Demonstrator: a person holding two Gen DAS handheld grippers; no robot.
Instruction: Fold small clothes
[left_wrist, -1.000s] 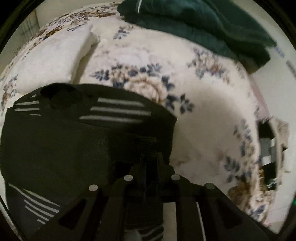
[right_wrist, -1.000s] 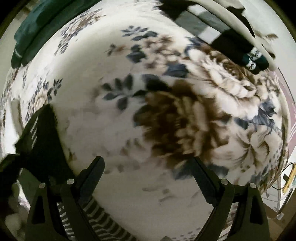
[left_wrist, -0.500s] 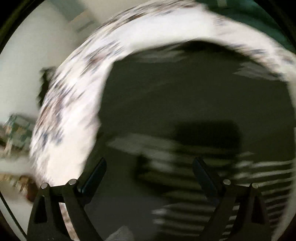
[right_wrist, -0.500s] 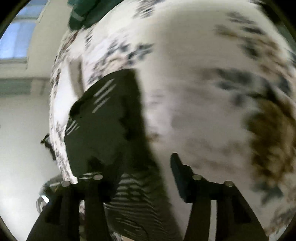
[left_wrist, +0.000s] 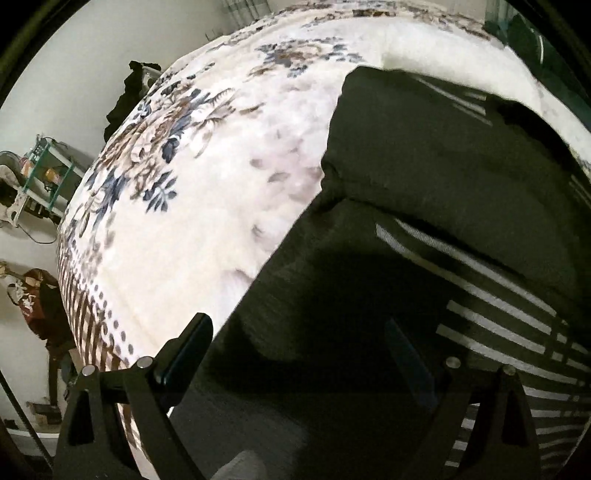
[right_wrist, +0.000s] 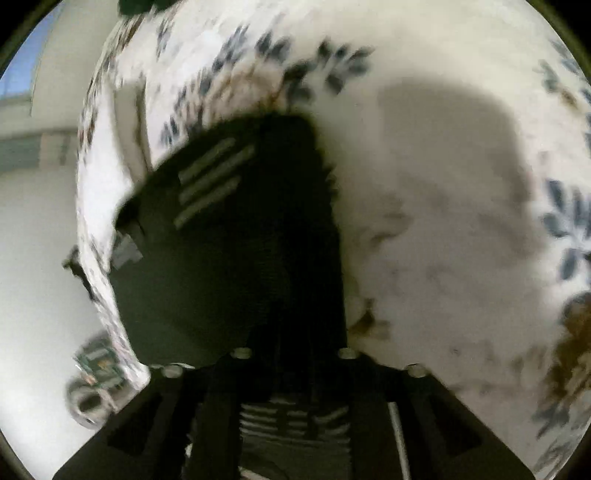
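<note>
A dark garment with white stripes lies folded on the floral blanket. My left gripper hovers over its near left edge, jaws wide open with nothing pinched; the left finger hangs over the blanket. In the right wrist view the same garment lies left of centre on the blanket. My right gripper sits low over the garment's right edge. Its jaws are closing, with the dark cloth between them. The fingertips are lost against the dark fabric.
The bed's edge curves down the left side. Beyond it stand a green shelf, dark hanging clothes and a brown bag. A dark green cloth lies at the bed's far end.
The left gripper has let go of the garment, opened wide and swung to its left edge. The right gripper moved from bare blanket onto the garment and its jaws narrowed.
</note>
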